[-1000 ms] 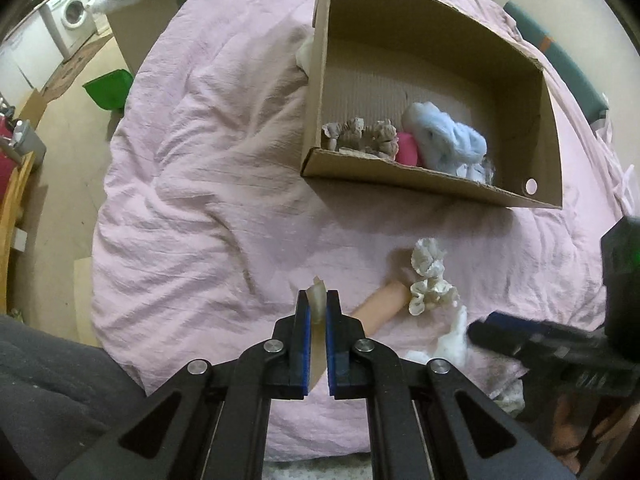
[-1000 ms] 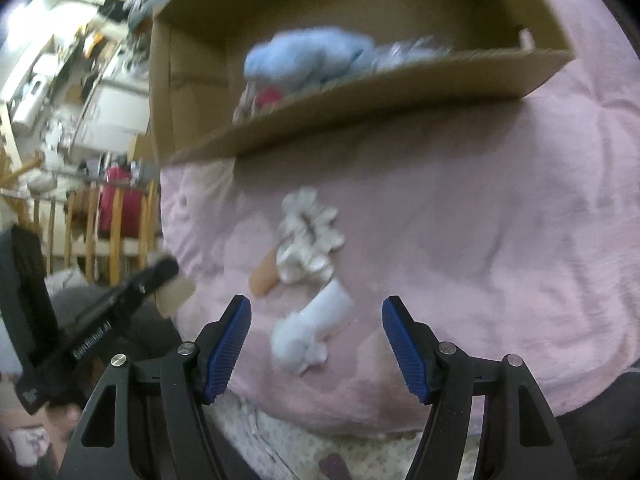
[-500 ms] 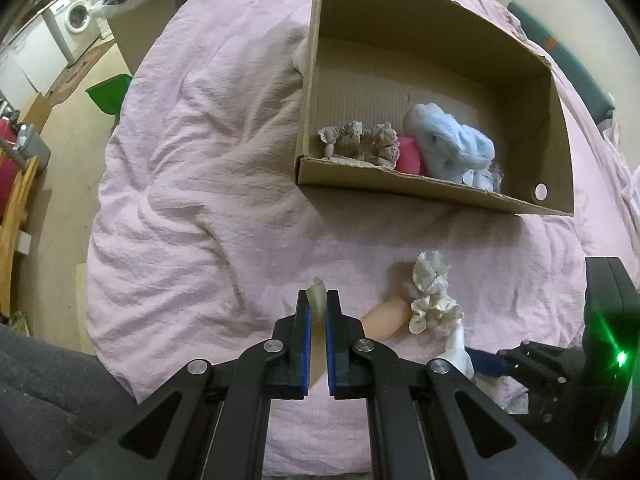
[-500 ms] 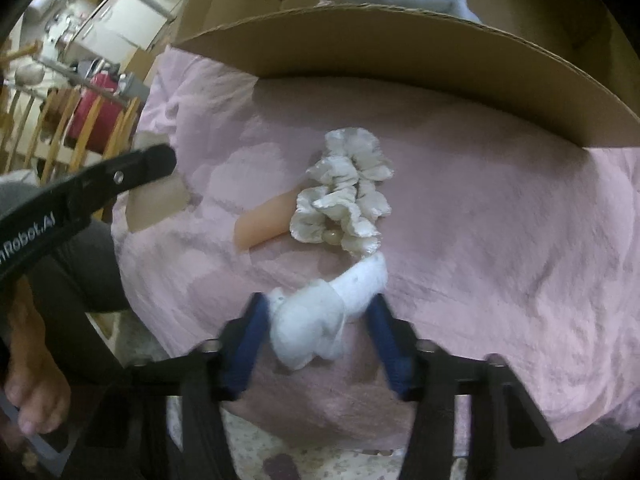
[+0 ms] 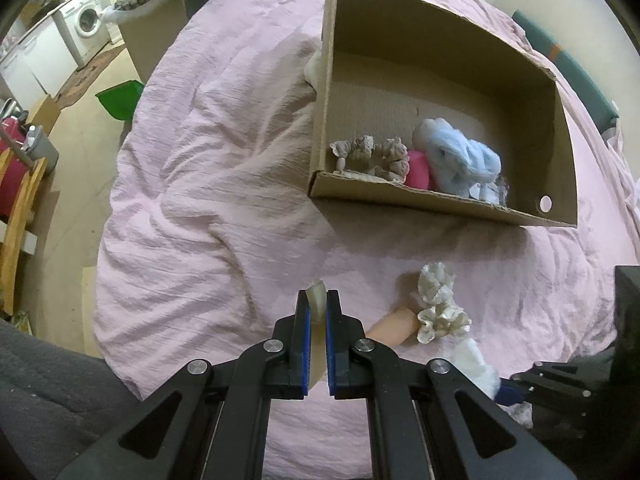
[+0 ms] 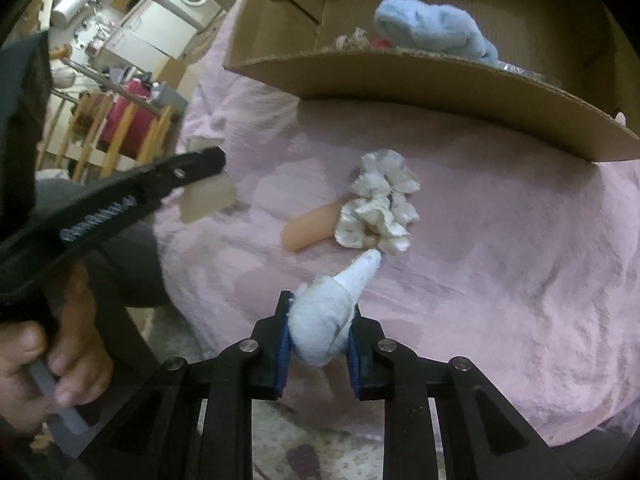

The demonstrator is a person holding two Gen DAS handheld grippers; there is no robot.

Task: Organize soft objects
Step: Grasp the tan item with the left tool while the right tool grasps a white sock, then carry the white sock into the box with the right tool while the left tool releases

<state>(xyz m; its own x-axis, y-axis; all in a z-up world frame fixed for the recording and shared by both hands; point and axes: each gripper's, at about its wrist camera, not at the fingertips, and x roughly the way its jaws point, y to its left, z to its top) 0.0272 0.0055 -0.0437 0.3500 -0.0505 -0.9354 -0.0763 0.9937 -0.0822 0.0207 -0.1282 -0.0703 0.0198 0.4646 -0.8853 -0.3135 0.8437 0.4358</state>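
My left gripper (image 5: 317,312) is shut on a thin beige soft piece (image 5: 318,300), held above the pink bedspread (image 5: 208,208); it also shows in the right wrist view (image 6: 208,200). My right gripper (image 6: 318,320) is shut on a white sock (image 6: 332,304) whose toe still touches the bed. A cream ruffled scrunchie (image 6: 378,200) and a peach tube-shaped object (image 6: 310,226) lie just beyond it. The open cardboard box (image 5: 556,120) holds a light blue fluffy cloth (image 5: 460,156), a pink item (image 5: 418,174) and a beige scrunchie (image 5: 372,154).
The bed edge runs close below both grippers. To the left, off the bed, are a green bin (image 5: 120,98), a washing machine (image 5: 84,24) and a wooden chair (image 6: 116,128). A teal cushion (image 5: 568,80) lies behind the box.
My right gripper moved in over the white sock and closed on it. My left gripper stayed shut on the beige piece and shifted only slightly.
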